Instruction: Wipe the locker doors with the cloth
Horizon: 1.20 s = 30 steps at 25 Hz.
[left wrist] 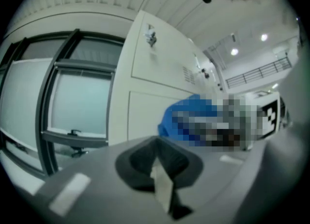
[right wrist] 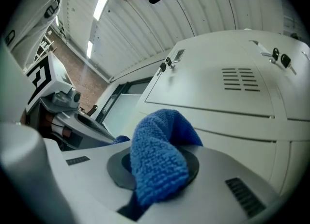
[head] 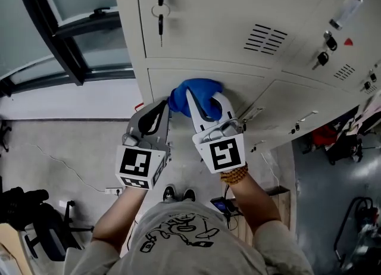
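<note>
Right gripper (head: 207,98) pinches cloth (right wrist: 160,150) (head view: on door (head: 172,78)).

Head view: the right gripper (head: 205,106) covers part of the cloth (head: 199,88), and the cloth hides the patch of locker door (head: 159,86) beneath it. The marker cubes of the right gripper and the left gripper (head: 164,106) conceal both hands. The lockers (head: 238,6) run off the top and right edges. Print on the label holder (head: 346,7) is too small to read. Left gripper view: a mosaic patch masks about half of the cloth. Right gripper view: the cloth buries the jaw tips.
</note>
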### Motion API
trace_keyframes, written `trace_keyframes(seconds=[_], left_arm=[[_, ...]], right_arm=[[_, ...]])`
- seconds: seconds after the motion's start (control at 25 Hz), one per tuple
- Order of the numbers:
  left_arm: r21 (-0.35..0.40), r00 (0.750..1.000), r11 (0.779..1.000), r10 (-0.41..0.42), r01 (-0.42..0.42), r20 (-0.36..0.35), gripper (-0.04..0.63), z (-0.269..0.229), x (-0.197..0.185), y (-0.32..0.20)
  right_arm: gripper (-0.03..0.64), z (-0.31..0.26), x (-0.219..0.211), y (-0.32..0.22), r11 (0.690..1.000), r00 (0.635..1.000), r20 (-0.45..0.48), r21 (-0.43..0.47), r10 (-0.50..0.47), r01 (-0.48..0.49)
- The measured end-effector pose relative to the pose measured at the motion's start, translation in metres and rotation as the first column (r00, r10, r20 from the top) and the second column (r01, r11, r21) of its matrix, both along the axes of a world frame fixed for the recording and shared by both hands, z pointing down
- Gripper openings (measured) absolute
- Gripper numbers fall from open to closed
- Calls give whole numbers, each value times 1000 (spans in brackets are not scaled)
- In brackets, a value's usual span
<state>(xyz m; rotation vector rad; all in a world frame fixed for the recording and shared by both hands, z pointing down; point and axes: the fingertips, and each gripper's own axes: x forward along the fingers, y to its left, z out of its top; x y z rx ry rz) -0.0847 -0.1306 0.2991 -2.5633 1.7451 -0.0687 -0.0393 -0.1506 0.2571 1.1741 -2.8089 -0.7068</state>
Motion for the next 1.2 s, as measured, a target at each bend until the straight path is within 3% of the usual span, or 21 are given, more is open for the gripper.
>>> trace_keyframes(seconds=[0.2,0.44,0.8,1.2], left_arm=[[52,1000,999,12,-12,1,3,-23,11,-1],[44,999,998,42,-42,2,3,-22,28,-3],[-65,998,996,63,-64,-6,3,31,44,-7],[-134,999,990,43,-43,-4,3,81,54,-15]], right_arm=[[23,-36,15,0,998,999,40,54,12,-14],[23,-35,43,-4,997,995,94,61,41,-47],[23,56,68,-11,994,993,69,-72,93,-88],[23,127,67,-14,988,997,11,-137,79,-76]])
